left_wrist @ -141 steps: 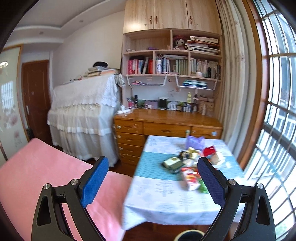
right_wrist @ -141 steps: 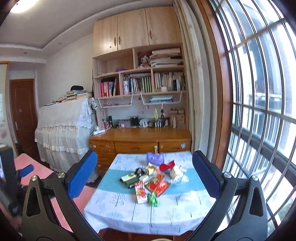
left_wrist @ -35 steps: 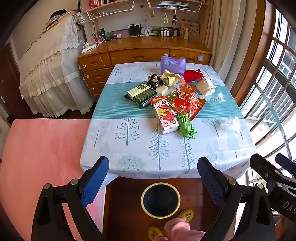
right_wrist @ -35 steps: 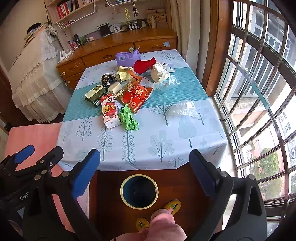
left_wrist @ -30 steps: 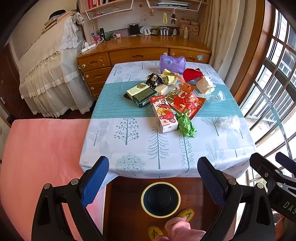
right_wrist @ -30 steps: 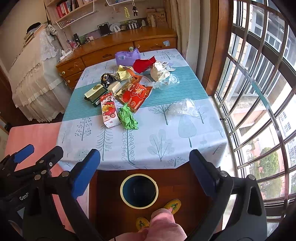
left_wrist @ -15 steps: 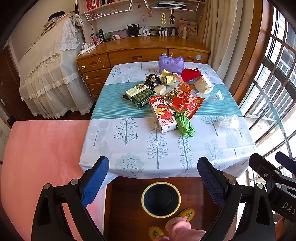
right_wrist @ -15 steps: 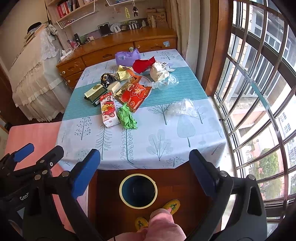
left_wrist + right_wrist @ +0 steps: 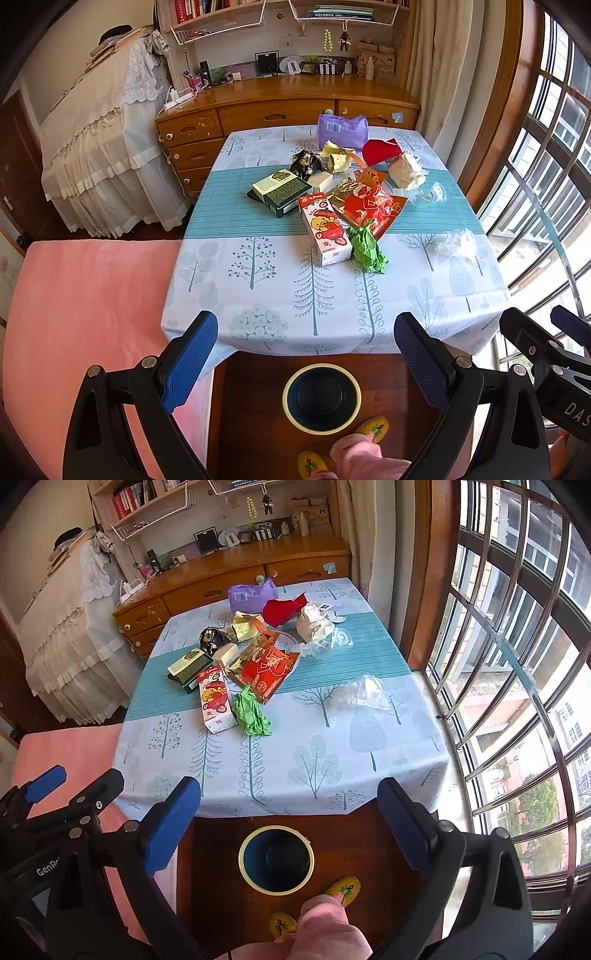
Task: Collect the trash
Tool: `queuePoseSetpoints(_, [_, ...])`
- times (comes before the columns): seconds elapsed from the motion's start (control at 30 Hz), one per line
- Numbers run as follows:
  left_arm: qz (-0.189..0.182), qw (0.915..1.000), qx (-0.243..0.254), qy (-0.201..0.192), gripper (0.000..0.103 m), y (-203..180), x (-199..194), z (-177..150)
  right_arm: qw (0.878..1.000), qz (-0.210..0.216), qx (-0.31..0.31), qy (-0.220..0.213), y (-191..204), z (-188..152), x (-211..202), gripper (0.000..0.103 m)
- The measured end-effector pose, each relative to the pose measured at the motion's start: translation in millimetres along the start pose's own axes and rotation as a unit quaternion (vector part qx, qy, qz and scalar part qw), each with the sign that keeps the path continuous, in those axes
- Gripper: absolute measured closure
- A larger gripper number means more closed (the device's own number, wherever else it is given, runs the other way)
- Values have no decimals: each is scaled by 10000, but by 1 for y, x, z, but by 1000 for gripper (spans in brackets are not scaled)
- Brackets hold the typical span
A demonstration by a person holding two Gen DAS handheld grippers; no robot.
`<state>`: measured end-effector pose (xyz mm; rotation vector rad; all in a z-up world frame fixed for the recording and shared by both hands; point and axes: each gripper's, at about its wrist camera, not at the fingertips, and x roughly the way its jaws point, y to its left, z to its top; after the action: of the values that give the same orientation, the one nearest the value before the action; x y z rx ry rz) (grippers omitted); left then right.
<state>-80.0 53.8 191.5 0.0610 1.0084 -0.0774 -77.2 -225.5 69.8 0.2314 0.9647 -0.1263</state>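
Presently both the left tool [image 9: 306, 357] and the right tool [image 9: 289, 814] are held wide apart and empty above the bin [image 9: 321, 398]; the trash [image 9: 343, 201] lies clustered on the tabletop [image 9: 258, 295]. Light wrappers could be dropped beside the bin if pinched loosely.

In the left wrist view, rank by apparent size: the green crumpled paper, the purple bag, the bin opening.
1. bin, though it sits nearer the camera.
2. purple bag.
3. green crumpled paper, close to the bag; unsure.

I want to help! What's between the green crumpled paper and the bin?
Only bare tablecloth between the green crumpled paper and the bin, in both views.
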Motion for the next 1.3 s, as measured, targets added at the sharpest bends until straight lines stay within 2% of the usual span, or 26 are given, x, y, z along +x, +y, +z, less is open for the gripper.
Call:
queuePoseSetpoints(0.5, [89,9994,-102,-320,8,-1,-9,5,9999,20,29,-148,-11,-2,-4,8])
queuePoseSetpoints(0.7, [12,9997,-37,-222,22,-6,-2,2,9998,-55,14,-195,-14,-2,-1,8])
queuePoseSetpoints(1.03, [-37,10000,-60,-66,22,-6,12,-4,9997,-116,-48,-231,-17,-4,3,8])
queuePoseSetpoints(1.3, [12,9999,49,-127,23,-9,12,-11,9995,-152,-69,-254,-20,-8,2,8])
